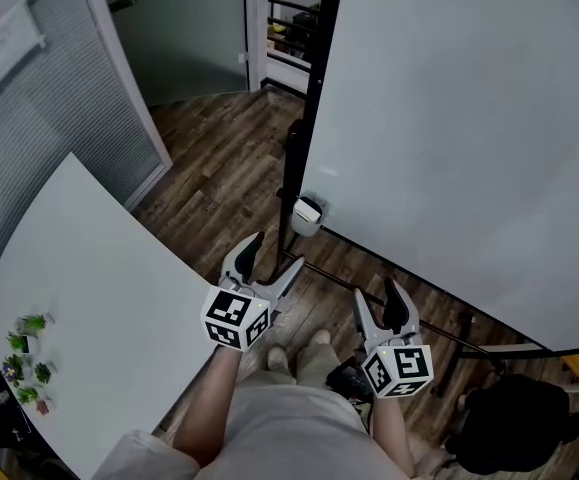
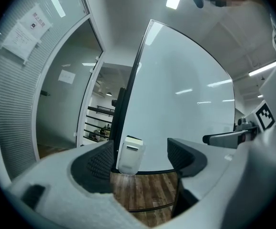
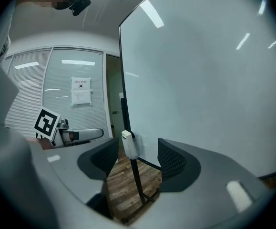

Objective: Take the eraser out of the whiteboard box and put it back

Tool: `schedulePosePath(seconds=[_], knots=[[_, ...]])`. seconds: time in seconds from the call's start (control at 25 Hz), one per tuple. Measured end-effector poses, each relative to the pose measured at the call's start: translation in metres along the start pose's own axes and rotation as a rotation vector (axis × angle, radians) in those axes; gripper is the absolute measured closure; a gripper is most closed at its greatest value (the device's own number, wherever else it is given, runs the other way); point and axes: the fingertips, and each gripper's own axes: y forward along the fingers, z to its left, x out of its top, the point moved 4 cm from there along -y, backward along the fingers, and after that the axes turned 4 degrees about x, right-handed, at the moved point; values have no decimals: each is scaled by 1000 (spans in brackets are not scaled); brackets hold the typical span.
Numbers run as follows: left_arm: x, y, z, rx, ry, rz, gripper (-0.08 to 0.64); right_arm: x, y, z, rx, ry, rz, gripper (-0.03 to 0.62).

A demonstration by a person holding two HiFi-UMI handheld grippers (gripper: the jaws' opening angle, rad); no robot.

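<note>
The whiteboard (image 1: 459, 138) stands at the right on a black frame. A small white box (image 1: 307, 215) hangs at its lower left corner. In the left gripper view the box (image 2: 129, 155) sits ahead between the jaws but well beyond them, with a dark strip along its top; I cannot tell whether that is the eraser. My left gripper (image 1: 272, 258) is open and empty, short of the box. My right gripper (image 1: 379, 303) is beside it, also open and empty. In the right gripper view the box (image 3: 129, 144) is small and far off.
A white table (image 1: 99, 298) with small green plants (image 1: 29, 358) fills the left. The whiteboard's black stand legs (image 1: 439, 333) cross the wooden floor below it. A dark object (image 1: 519, 418) lies at the bottom right. A doorway (image 1: 289, 28) opens behind.
</note>
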Motion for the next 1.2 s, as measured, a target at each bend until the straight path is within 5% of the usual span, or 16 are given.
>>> schedulePosePath(seconds=[1.2], knots=[[2, 82, 4, 16, 109, 91, 230, 13, 57, -42, 78, 28, -33, 341]])
